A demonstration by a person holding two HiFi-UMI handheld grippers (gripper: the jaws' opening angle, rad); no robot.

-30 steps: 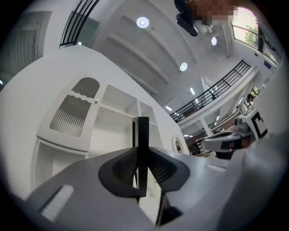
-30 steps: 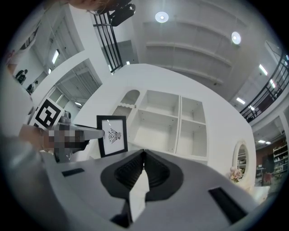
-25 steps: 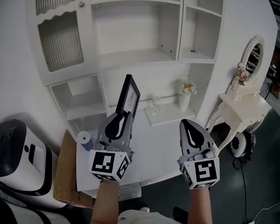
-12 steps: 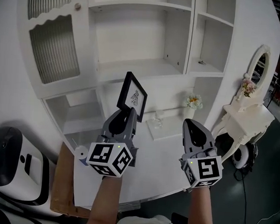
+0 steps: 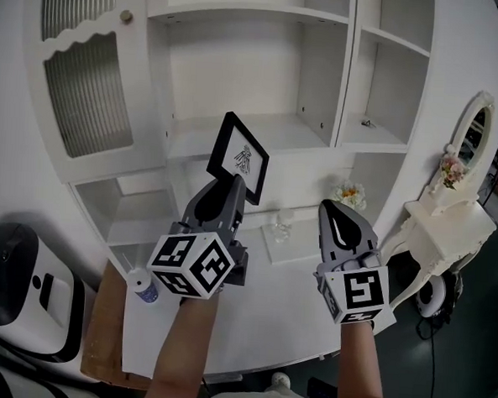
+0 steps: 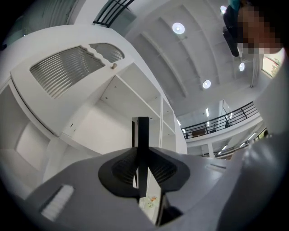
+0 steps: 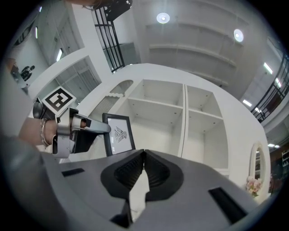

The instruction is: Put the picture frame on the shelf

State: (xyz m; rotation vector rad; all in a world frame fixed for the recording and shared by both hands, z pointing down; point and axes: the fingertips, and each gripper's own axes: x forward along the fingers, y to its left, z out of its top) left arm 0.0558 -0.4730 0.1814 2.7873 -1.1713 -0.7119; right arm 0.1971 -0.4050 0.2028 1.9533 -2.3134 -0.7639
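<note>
A black picture frame (image 5: 240,156) with a small drawing on white paper stands upright in the air, in front of the white shelf unit (image 5: 253,131). My left gripper (image 5: 224,188) is shut on its lower edge. In the left gripper view the frame (image 6: 142,149) shows edge-on between the jaws. My right gripper (image 5: 342,225) hovers to the right of it, shut and empty. The right gripper view shows the frame (image 7: 119,133) and the left gripper (image 7: 97,127) ahead to the left, before the open shelves (image 7: 158,117).
A small vase of flowers (image 5: 348,196) and a glass item (image 5: 281,227) stand on the white desk (image 5: 277,297). A blue-capped bottle (image 5: 143,287) sits at the desk's left end. A white dressing table with an oval mirror (image 5: 472,132) stands at the right.
Both grippers have moved up and toward the shelf unit. The frame has turned in the left gripper so its face shows more.
</note>
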